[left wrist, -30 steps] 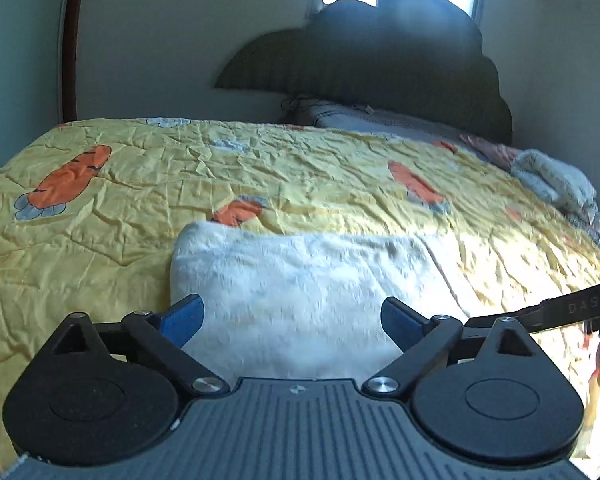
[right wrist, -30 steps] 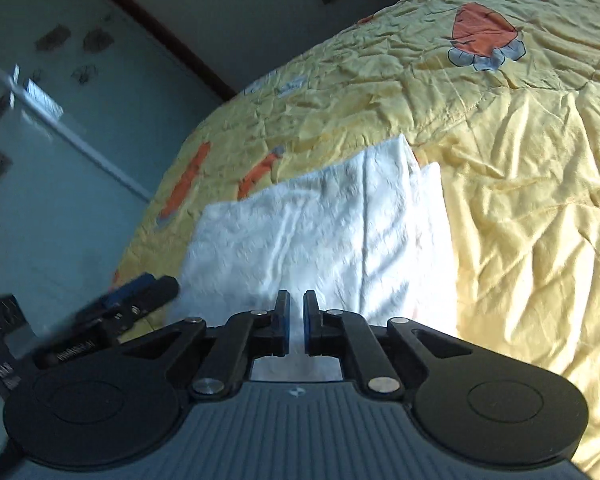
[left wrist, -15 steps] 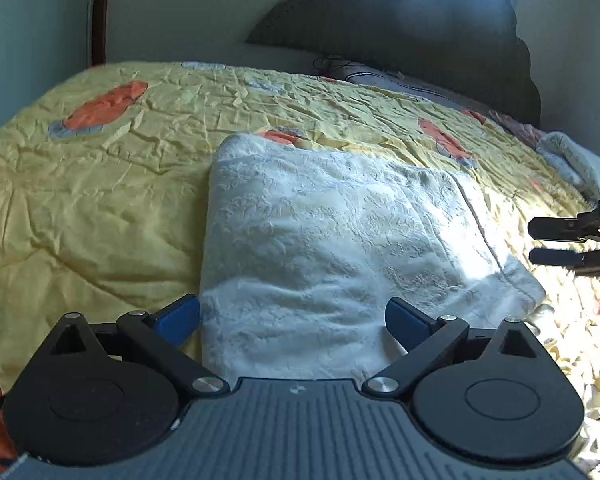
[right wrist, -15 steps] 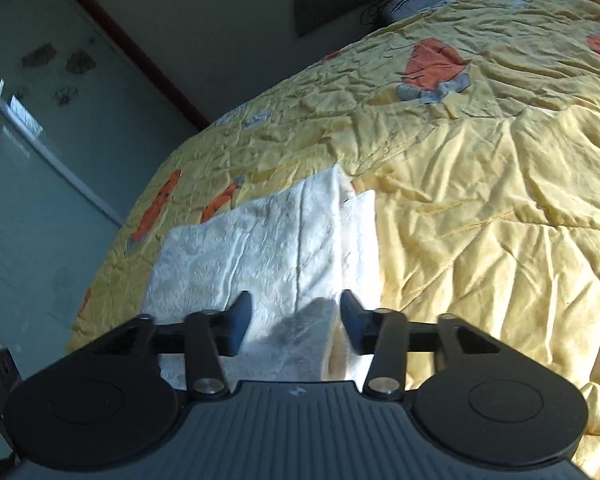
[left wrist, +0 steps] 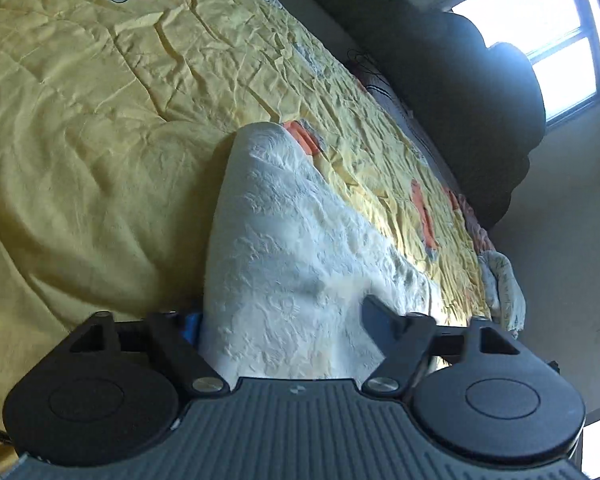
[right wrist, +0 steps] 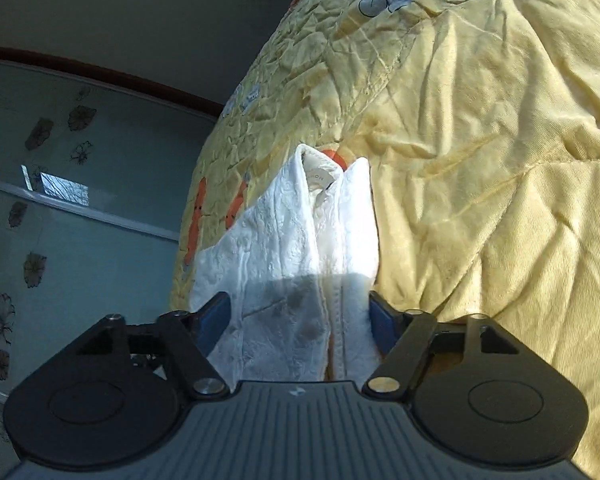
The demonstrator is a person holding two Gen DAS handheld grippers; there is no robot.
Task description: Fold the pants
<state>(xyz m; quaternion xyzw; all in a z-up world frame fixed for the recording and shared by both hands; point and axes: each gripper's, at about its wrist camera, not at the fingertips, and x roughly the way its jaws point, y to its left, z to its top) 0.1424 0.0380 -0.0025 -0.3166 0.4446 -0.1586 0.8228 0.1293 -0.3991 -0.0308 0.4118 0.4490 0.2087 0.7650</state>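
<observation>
The white textured pants point(left wrist: 284, 248) lie folded on the yellow quilt point(left wrist: 84, 128). My left gripper point(left wrist: 280, 320) is open, with its jaws wide on either side of the near left edge of the pants. One blue pad point(left wrist: 191, 326) sits at the fabric's left side. In the right wrist view the pants point(right wrist: 300, 240) run away from me, with a label near the far end. My right gripper point(right wrist: 300, 316) is open and straddles the near right edge of the pants. Both views are tilted.
The quilt point(right wrist: 480, 160) has orange carrot prints and covers the whole bed. A dark headboard point(left wrist: 460, 72) and a bright window point(left wrist: 540, 28) are at the far end. Other clothes point(left wrist: 504, 284) lie at the bed's right side. A glass wardrobe door point(right wrist: 60, 200) stands left.
Both grippers have dropped low and tilted sideways at the near edge of the pants. The right gripper went from shut to wide open. The left stayed open and closed in on the fabric.
</observation>
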